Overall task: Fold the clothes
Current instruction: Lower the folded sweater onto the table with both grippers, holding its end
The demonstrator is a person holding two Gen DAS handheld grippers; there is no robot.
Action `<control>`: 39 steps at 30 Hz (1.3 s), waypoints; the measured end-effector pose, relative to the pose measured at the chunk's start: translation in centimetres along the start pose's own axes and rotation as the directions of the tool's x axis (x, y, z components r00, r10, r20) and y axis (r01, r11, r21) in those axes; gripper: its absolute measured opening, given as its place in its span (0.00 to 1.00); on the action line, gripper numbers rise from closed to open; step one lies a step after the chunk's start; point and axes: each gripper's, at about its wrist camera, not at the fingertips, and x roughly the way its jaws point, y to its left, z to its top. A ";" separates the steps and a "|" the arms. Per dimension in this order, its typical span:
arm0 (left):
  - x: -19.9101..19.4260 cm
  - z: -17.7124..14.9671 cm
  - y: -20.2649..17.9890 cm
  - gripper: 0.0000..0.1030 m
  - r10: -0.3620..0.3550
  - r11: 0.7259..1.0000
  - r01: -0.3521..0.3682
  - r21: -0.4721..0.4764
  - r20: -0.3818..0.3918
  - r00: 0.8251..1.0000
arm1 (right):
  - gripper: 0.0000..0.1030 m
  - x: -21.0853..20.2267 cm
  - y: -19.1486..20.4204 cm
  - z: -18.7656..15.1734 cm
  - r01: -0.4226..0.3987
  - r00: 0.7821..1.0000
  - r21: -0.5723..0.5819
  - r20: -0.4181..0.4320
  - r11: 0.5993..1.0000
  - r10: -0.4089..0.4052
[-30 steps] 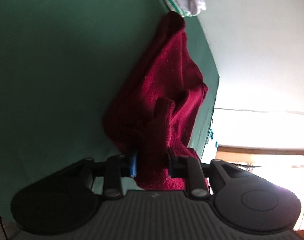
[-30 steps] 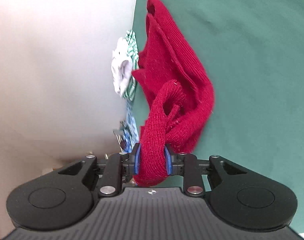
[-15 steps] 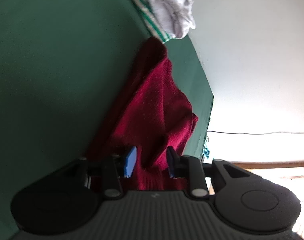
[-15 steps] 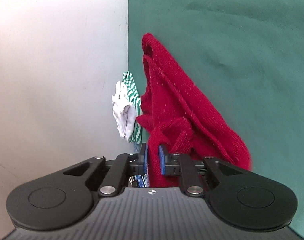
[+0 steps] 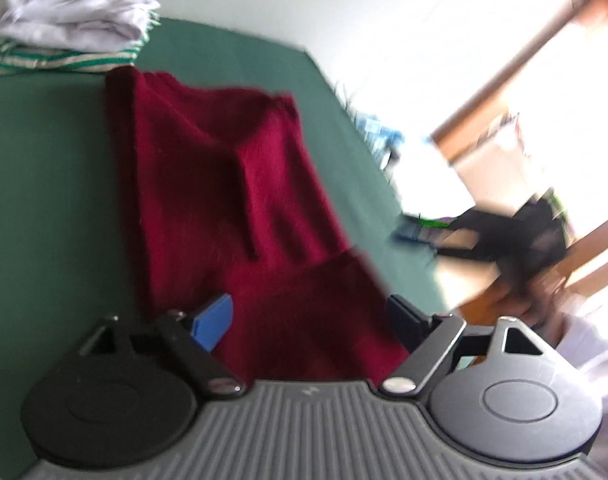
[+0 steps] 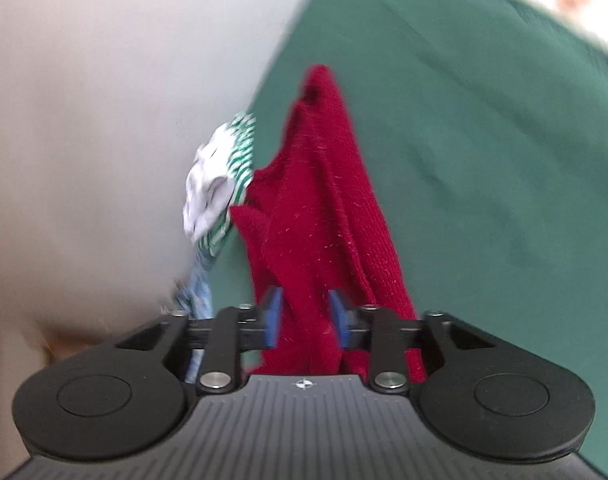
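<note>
The red sweater lies half-folded mid-frame on the green table. Both the left gripper and right gripper have fingers opening, apparently releasing it. Folded clothes sit stacked upper left; final folds remain.

The red sweater is a coarse knit, matt and fuzzy, with fine pale lint specks across its ribs. The green table cover looks like smooth matt cloth with soft creases. The white garment is thin, soft cloth on a green-and-white striped fabric. Each gripper body is matt dark plastic with a ribbed top, 2 shiny metal pivot pins and smooth blue pads. The frame at the bright window looks like wood.
</note>
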 end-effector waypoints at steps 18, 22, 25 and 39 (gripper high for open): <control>1.5 -11.4 -3.2 0.82 0.293 0.684 -0.246 0.687 0.050 0.955 | 0.68 -0.4 4.0 -18.6 -0.128 0.962 -0.921 -0.025 -0.367 -0.273; 2.5 -13.4 -4.6 0.82 0.336 0.559 -0.281 0.780 0.097 0.937 | 0.69 0.9 3.5 -19.5 -0.147 0.959 -0.874 -0.012 -0.463 -0.282; 2.8 -14.2 -4.8 0.81 0.364 0.472 -0.293 0.832 0.119 0.924 | 0.69 1.8 3.4 -19.9 -0.144 0.959 -0.850 0.005 -0.506 -0.282; 4.4 -14.6 -3.6 0.93 0.386 0.230 -0.274 0.934 0.170 0.907 | 0.40 4.5 4.0 -18.8 -0.099 0.952 -0.927 0.017 -0.362 -0.304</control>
